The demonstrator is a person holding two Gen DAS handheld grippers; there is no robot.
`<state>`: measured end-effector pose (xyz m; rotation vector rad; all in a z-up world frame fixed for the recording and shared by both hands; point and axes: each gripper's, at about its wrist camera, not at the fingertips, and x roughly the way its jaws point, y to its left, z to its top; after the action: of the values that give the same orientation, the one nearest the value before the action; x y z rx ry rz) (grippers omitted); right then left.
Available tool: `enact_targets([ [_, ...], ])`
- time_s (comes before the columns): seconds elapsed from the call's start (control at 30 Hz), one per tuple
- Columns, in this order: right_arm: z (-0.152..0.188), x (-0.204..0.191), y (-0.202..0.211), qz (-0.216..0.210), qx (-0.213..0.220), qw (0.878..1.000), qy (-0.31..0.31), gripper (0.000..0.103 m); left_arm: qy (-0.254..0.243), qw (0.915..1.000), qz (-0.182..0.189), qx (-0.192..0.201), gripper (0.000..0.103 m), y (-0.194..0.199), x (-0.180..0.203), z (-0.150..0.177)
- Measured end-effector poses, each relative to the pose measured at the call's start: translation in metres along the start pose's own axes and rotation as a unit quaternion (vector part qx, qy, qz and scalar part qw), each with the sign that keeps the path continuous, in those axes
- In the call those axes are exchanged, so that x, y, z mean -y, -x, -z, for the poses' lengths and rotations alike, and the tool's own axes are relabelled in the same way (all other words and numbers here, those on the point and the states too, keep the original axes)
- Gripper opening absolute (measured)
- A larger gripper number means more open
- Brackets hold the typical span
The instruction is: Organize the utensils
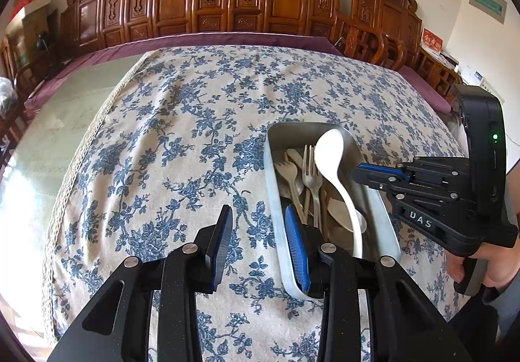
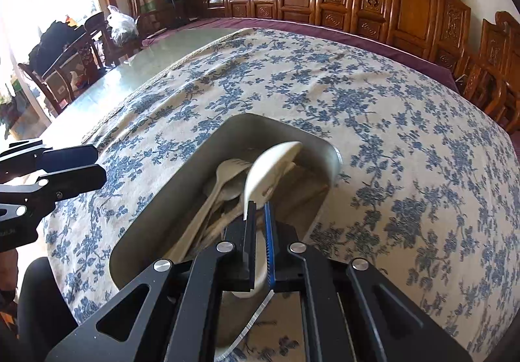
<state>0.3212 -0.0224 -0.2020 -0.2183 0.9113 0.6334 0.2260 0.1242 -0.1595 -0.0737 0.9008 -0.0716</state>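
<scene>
While left-view clear, spoon [image 2: 269, 167] blurred.

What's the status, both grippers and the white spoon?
Left gripper straddles tray wall, no squeeze visible. Right gripper near shut around white spoon, which leans in the tray. Nothing blocking.

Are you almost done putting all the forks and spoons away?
Nearly, it seems. Several forks and spoons already lie in the metal tray. Right now the white spoon leans up out of the tray, its handle between the right gripper fingers. The left gripper straddles the tray's wall. No loose utensils show on the flowered tablecloth, so little looks left.
</scene>
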Motion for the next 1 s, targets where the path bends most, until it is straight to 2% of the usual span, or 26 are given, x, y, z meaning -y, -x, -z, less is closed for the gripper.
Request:
enact_targets([
  [0.27,0.012,0.01,0.046,0.001,0.037,0.999,-0.022,0.008,-0.003,0.9999,0.005,0.009,0.032,0.01,0.014,0.001],
  [0.33,0.016,0.011,0.061,0.007,0.049,0.998,-0.029,0.02,-0.003,0.9999,0.008,0.015,0.039,0.015,0.02,0.002],
  [0.47,0.028,0.013,0.093,0.023,0.075,0.996,-0.052,0.033,-0.01,0.9995,0.01,0.028,0.051,0.029,0.034,0.003],
  [0.5,0.031,0.014,0.099,0.028,0.08,0.995,-0.056,0.04,-0.012,0.9994,0.009,0.031,0.055,0.033,0.038,0.004],
  [0.53,0.035,0.014,0.108,0.033,0.085,0.994,-0.057,0.049,-0.013,0.9993,0.008,0.035,0.065,0.037,0.041,0.005],
  [0.57,0.039,0.014,0.116,0.038,0.091,0.994,-0.056,0.054,-0.015,0.9991,0.007,0.04,0.07,0.042,0.046,0.006],
  [0.63,0.048,0.014,0.131,0.055,0.104,0.991,-0.061,0.071,-0.018,0.9985,0.009,0.05,0.076,0.053,0.053,0.01],
  [0.67,0.053,0.015,0.139,0.06,0.109,0.99,-0.065,0.075,-0.017,0.9984,0.011,0.053,0.082,0.056,0.055,0.011],
  [0.73,0.061,0.017,0.151,0.071,0.115,0.988,-0.074,0.084,-0.016,0.9979,0.01,0.061,0.087,0.065,0.06,0.013],
  [0.87,0.078,0.02,0.177,0.086,0.129,0.983,-0.095,0.094,-0.022,0.9967,0.009,0.078,0.094,0.085,0.074,0.019],
  [1.0,0.091,0.019,0.204,0.1,0.143,0.979,-0.104,0.1,-0.021,0.9961,0.008,0.085,0.095,0.099,0.085,0.023],
])
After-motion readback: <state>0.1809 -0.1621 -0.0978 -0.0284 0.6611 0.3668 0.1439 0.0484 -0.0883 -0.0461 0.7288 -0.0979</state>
